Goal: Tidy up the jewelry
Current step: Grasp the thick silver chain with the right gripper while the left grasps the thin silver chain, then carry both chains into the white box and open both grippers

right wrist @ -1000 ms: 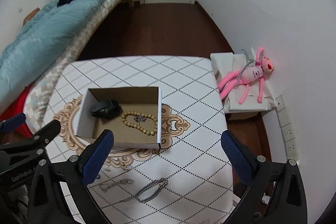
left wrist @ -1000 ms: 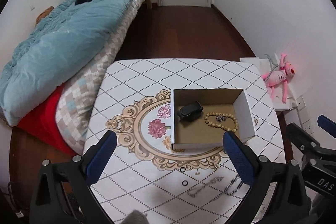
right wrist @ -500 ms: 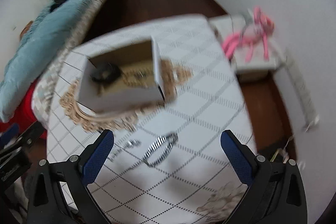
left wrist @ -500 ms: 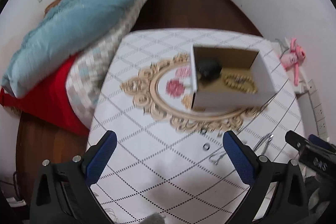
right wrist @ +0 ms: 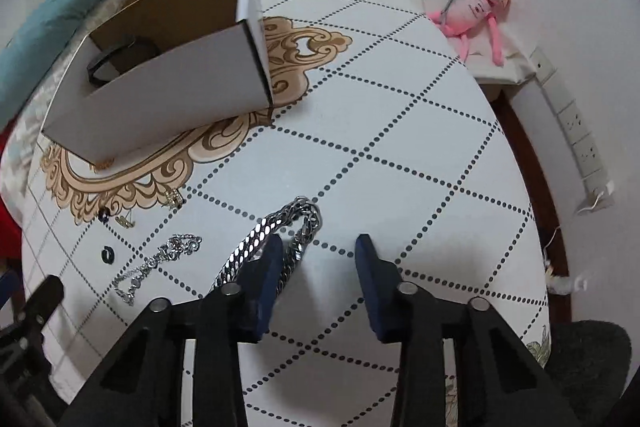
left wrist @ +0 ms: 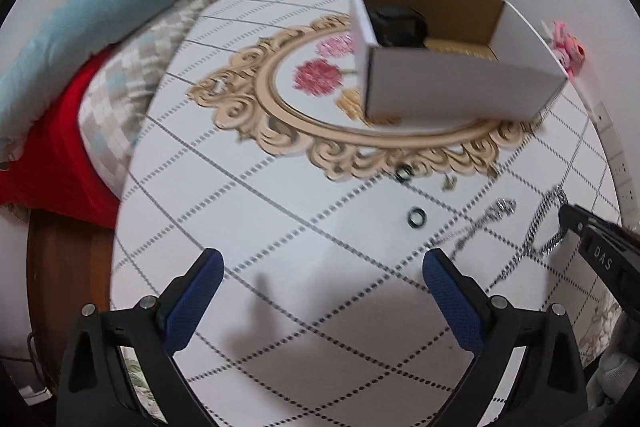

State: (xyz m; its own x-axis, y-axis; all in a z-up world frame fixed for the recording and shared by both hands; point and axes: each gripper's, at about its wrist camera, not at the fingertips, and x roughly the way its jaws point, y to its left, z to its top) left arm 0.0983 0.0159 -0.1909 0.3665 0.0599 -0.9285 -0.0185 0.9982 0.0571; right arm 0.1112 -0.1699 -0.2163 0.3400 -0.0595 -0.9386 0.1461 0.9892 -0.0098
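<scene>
Lowered toward the table (right wrist: 400,147) since a second ago: right gripper (right wrist: 318,247), partly closed and empty, left finger (right wrist: 268,267) over thick silver chain (right wrist: 280,227). Left gripper (left wrist: 320,267) wide open, empty, short of black ring (left wrist: 416,215). Box (right wrist: 160,95) behind, black band (right wrist: 108,61) inside.

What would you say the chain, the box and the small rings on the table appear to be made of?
Chain: polished silver-toned metal, judging by the bright glints on its links; which metal is unclear.
Box: cardboard, matte white outside, brown inside, with a thin raw edge showing.
Rings: dark and glossy, possibly metal or stone; too small to tell.
</scene>
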